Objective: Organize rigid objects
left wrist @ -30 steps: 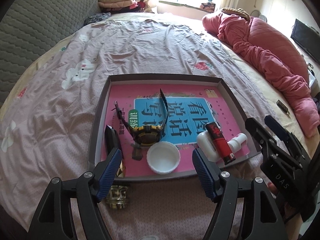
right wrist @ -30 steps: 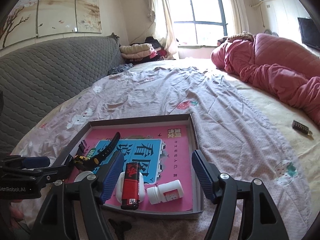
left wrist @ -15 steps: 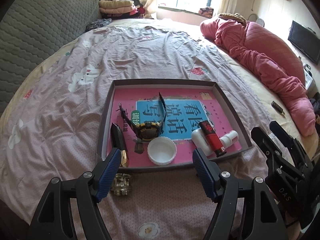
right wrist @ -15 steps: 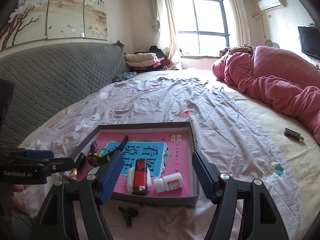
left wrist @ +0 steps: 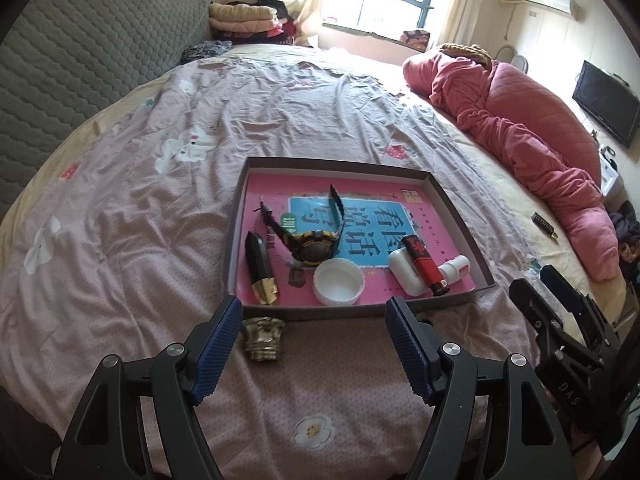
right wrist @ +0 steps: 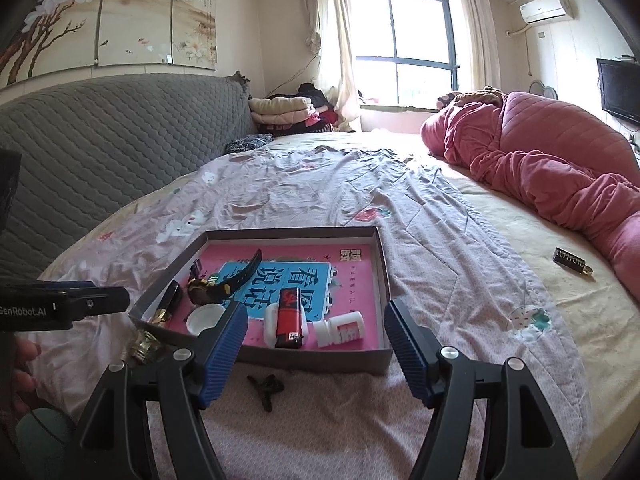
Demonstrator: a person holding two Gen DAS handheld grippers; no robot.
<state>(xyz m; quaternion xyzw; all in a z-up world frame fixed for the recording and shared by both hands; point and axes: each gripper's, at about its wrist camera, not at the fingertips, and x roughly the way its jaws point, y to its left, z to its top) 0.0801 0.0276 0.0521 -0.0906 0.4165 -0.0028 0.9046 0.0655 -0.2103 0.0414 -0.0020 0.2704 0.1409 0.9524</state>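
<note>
Blue-padded fingers of the left gripper (left wrist: 314, 344) and the right gripper (right wrist: 316, 344) are spread apart and hold nothing. Just past them, on the bedsheet (left wrist: 160, 208), lie a gold cap (left wrist: 262, 338) and a small dark piece (right wrist: 266, 388). Further stands the tray (left wrist: 236, 240) with watch (left wrist: 314, 246), white lid (left wrist: 339, 282), red lighter (left wrist: 425, 266) and pill bottle (right wrist: 342, 328).

I see a bed (right wrist: 420, 208) with a grey headboard (right wrist: 120, 136). Daylight fills the window (right wrist: 404, 48). A television (right wrist: 620, 88) hangs right.
</note>
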